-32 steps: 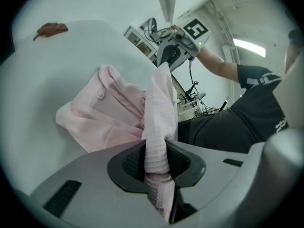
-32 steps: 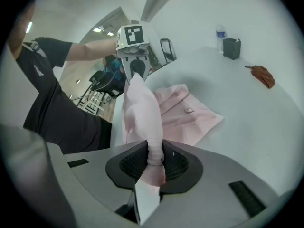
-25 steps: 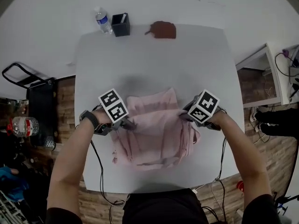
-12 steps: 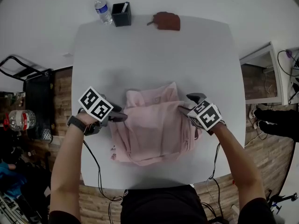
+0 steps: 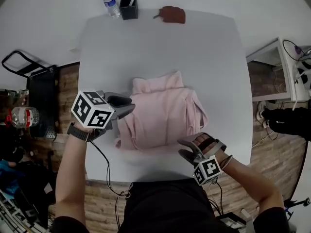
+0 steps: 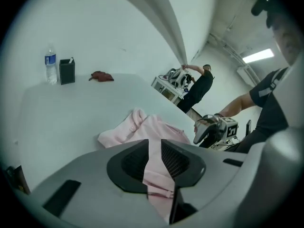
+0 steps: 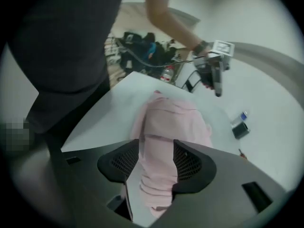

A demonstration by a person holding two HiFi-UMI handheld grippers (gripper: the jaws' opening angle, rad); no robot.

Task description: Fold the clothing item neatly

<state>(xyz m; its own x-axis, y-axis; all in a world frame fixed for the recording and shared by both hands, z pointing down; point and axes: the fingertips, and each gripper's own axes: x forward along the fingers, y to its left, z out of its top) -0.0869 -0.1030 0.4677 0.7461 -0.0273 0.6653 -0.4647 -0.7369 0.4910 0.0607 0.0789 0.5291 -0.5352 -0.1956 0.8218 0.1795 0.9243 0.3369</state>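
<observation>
Lying part-folded mid-frame, the shirt (image 5: 165, 115) is in neither grip. The left gripper (image 5: 132, 106) at its left edge has just been closing to an empty slit, and the right gripper (image 5: 180, 147), lower right, has just been opening, empty — probably repositioning for another fold.

The shirt (image 5: 165, 115) lies on the table (image 5: 194, 57) just beyond the fingers (image 5: 190, 144) of the right gripper (image 5: 180, 147). Bottle (image 5: 111, 4), box (image 5: 129, 8) and rag (image 5: 172, 14) sit far beyond them.

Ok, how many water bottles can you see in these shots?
2. One water bottle stands at the table's far edge beside the black holder; the second bottle is off the table, low in the clutter at the left. More may be hidden there.
</observation>
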